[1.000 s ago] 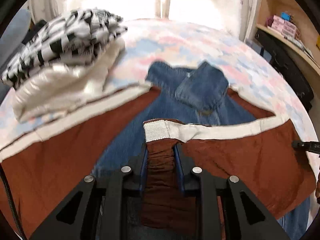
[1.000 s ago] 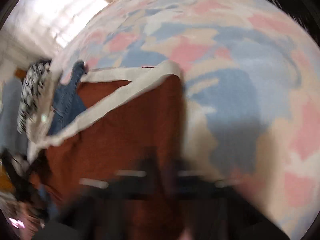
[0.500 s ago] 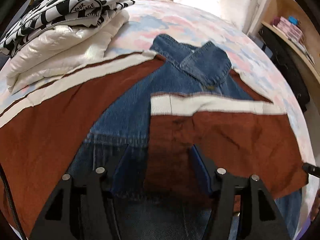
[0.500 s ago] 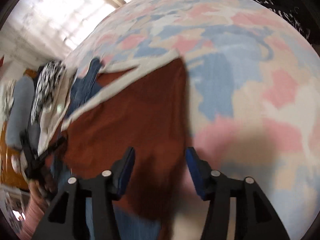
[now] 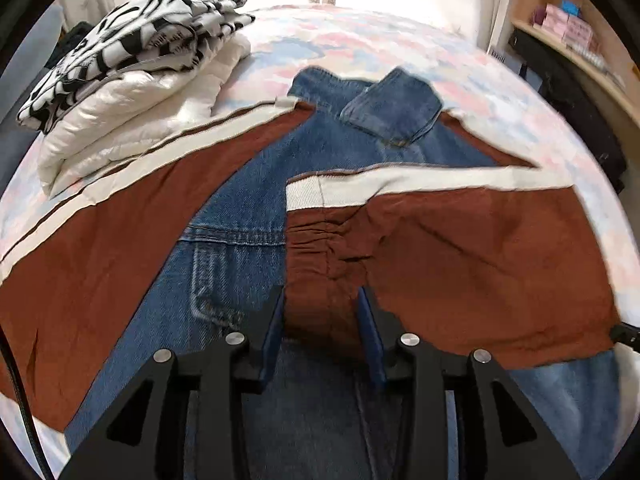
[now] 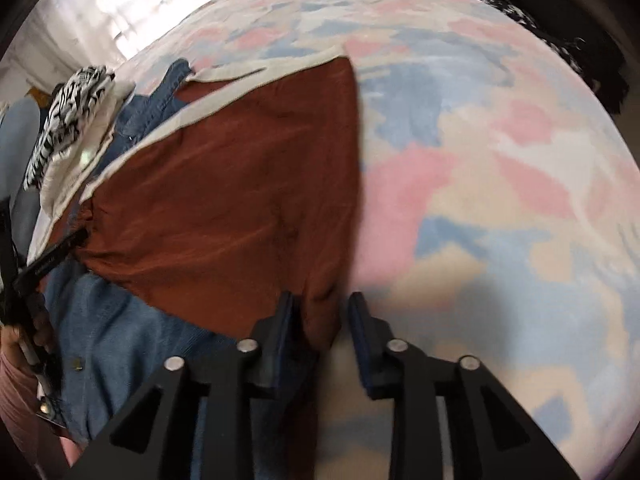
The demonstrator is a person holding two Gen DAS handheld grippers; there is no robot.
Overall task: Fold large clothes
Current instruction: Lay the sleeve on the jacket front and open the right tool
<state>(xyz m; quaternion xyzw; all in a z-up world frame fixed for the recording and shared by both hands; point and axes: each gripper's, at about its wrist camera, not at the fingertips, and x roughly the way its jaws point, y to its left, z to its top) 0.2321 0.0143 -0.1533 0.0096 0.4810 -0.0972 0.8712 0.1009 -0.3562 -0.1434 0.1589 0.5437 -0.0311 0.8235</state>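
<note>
A denim jacket with rust-brown sleeves [image 5: 240, 216] lies flat on the pastel bedspread [image 5: 360, 44]. Its right sleeve [image 5: 480, 248], with a cream stripe and ribbed cuff, is folded across the denim body. My left gripper [image 5: 322, 320] is open, its fingers either side of the bunched sleeve near the cuff. In the right wrist view the same sleeve [image 6: 240, 184] spreads left, and my right gripper [image 6: 320, 320] is open with the sleeve's brown edge between its fingers. The left gripper [image 6: 48, 256] shows at the left edge there.
A folded stack of a white puffy jacket [image 5: 132, 112] and a black-and-white patterned garment [image 5: 132, 36] sits at the bed's far left. A wooden shelf with boxes [image 5: 568, 24] and dark bags [image 5: 576, 92] stand to the right of the bed.
Both grippers opened and let go of the brown sleeve after laying it across the denim. The left gripper's jaws have narrowed a little since half a second ago.
</note>
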